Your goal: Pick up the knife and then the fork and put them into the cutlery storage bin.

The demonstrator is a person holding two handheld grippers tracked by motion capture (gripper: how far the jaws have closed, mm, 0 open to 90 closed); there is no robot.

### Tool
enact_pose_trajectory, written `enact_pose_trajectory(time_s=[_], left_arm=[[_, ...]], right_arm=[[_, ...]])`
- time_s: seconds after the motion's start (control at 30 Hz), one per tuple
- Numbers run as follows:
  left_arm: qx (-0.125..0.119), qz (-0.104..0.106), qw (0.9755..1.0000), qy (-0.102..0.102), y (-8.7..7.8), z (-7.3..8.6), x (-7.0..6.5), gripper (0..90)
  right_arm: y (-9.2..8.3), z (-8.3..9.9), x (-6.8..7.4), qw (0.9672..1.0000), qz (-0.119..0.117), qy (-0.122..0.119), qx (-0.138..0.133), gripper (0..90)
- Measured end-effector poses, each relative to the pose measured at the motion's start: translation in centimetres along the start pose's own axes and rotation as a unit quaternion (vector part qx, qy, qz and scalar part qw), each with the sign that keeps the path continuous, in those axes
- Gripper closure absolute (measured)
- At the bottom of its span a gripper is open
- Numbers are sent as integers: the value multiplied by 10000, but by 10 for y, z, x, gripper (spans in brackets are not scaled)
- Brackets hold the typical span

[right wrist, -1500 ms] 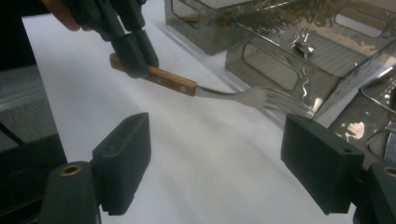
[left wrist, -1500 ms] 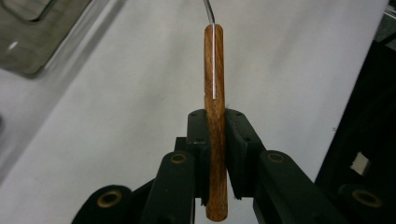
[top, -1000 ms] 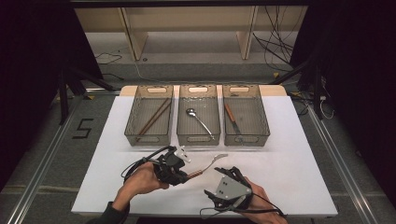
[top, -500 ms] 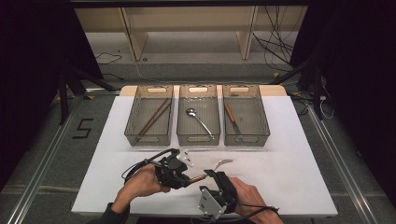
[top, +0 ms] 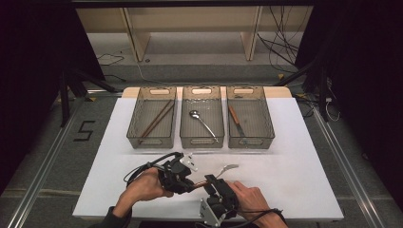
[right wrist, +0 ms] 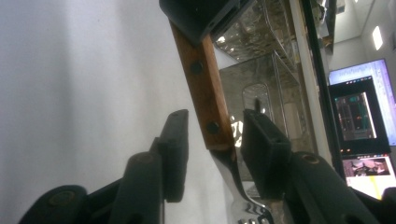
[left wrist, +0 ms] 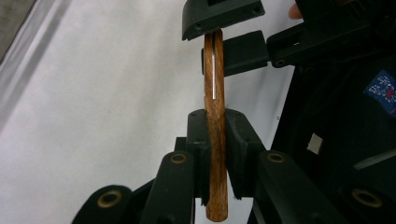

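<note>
Item in hand: a fork point(top: 216, 175) with a wooden handle point(left wrist: 215, 116), held just above the white desk point(top: 304, 161) near its front edge, metal end pointing toward the bins.
Left gripper point(top: 177, 173): jaws clamped on the wooden handle, which runs up between them in the left gripper view; the grip looks firm and carries the fork.
Right gripper point(top: 216, 187): jaws part open, one on each side of the handle where wood meets metal; the right gripper view shows clear gaps on both sides, so no hold yet.
Reason for the hold (judgement): this appears to be a hand-over, the left keeping the fork steady and off the desk so the right can close on the far end of the handle.
Bins: three clear bins stand in a row farther back; left bin point(top: 151, 119) holds chopsticks point(top: 156, 121), middle bin point(top: 202, 118) a spoon point(top: 203, 123), right bin point(top: 250, 121) a knife point(top: 236, 120). The fork lies well apart from all three.
Change from earlier frame: one second ago the right gripper sat nearer the front right, clear of the fork; it has moved in to straddle the handle. The left gripper's place and the bin contents are unchanged.
</note>
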State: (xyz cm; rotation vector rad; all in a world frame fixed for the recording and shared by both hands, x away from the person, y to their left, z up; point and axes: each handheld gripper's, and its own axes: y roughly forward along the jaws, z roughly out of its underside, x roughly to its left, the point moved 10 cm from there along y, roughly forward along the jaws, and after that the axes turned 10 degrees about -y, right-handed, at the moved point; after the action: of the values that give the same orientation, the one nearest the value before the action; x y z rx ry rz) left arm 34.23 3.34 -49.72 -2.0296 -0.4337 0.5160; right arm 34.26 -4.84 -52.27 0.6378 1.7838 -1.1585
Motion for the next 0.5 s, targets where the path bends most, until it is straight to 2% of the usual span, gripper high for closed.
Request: enact_pose_trajectory(time_s=[0.17, 0.23, 0.27, 0.37, 0.47, 0.5], left_arm=[[33, 13, 10000, 13, 0, 1, 1, 806], [12, 23, 10000, -11, 1, 0, 1, 806], [27, 13, 10000, 33, 0, 0, 2, 805], [6, 48, 10000, -19, 1, 1, 2, 804], [25, 51, 10000, -12, 1, 1, 3, 798], [-19, 65, 10000, -67, 0, 0, 2, 794]], right_arm=[[1, -2, -1, 9995, 66, -293, -43, 692], [1, -1, 0, 9997, 64, -244, 10, 724], [1, -1, -1, 9995, 94, -302, 3, 730], [2, -1, 0, 9986, 126, -503, 34, 749], [2, -1, 2, 9982, 69, -587, 28, 765], [2, -1, 3, 9978, 84, -657, 21, 769]])
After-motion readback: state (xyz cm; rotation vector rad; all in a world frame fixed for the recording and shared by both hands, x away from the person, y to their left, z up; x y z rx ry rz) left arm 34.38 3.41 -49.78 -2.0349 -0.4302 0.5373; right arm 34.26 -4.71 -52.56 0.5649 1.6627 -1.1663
